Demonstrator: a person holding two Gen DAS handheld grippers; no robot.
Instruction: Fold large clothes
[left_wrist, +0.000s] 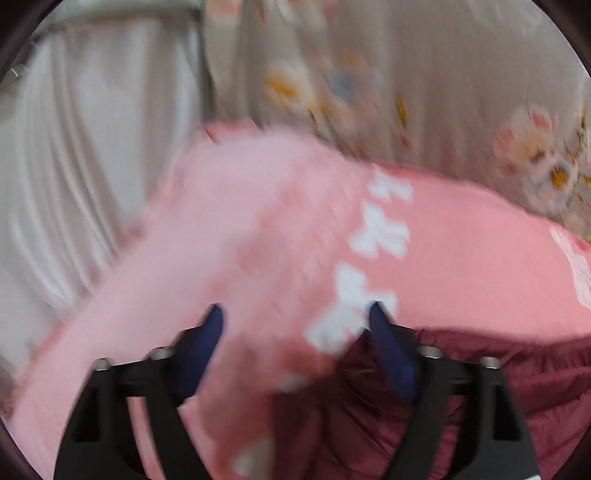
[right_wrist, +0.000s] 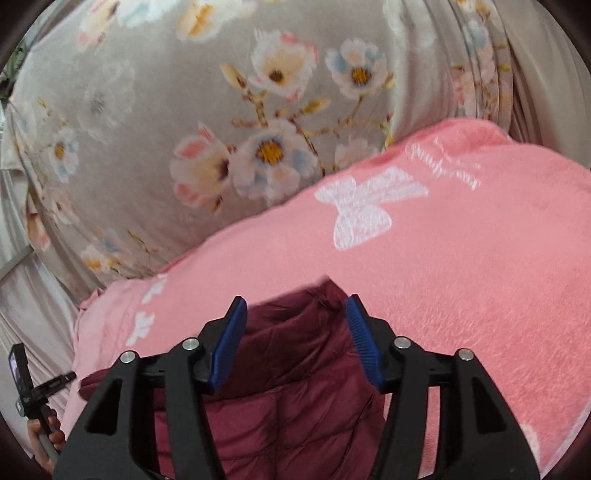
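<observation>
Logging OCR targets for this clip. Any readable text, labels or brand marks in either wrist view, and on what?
Pink blanket: one line of white cursive script near its upper edge, right of the white bow print; too blurred and distorted to read.
Maroon quilted jacket: no text or label visible.
Floral curtain: pattern only, no writing.
Left wrist view: motion-blurred, nothing legible.

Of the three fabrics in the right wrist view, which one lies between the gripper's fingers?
The quilted maroon puffer jacket; the pink fleece blanket with white bows lies under it, and the grey floral cloth is behind.
</observation>
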